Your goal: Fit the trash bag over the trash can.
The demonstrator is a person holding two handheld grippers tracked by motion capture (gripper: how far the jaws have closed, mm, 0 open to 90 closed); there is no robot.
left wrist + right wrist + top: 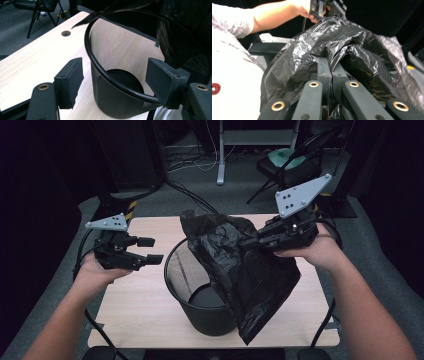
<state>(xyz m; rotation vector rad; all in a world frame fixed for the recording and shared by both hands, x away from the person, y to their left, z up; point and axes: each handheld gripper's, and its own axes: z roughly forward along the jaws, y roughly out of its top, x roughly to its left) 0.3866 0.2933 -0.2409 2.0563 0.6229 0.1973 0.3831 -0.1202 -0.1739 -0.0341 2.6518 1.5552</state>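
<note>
Lining not yet done: the black bin bag point(240, 270) hangs beside and over the mesh waste bin point(200, 312) on the bench point(135, 315), clamped in the right gripper point(255, 241). The left gripper point(155, 250) stands wide, empty, near the rim.

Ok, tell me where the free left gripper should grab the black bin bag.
Probably the bag's loose upper edge above the mesh bin's far rim, coming from the left gripper's side. That edge hangs free there, while the right gripper already pinches the opposite side.
</note>
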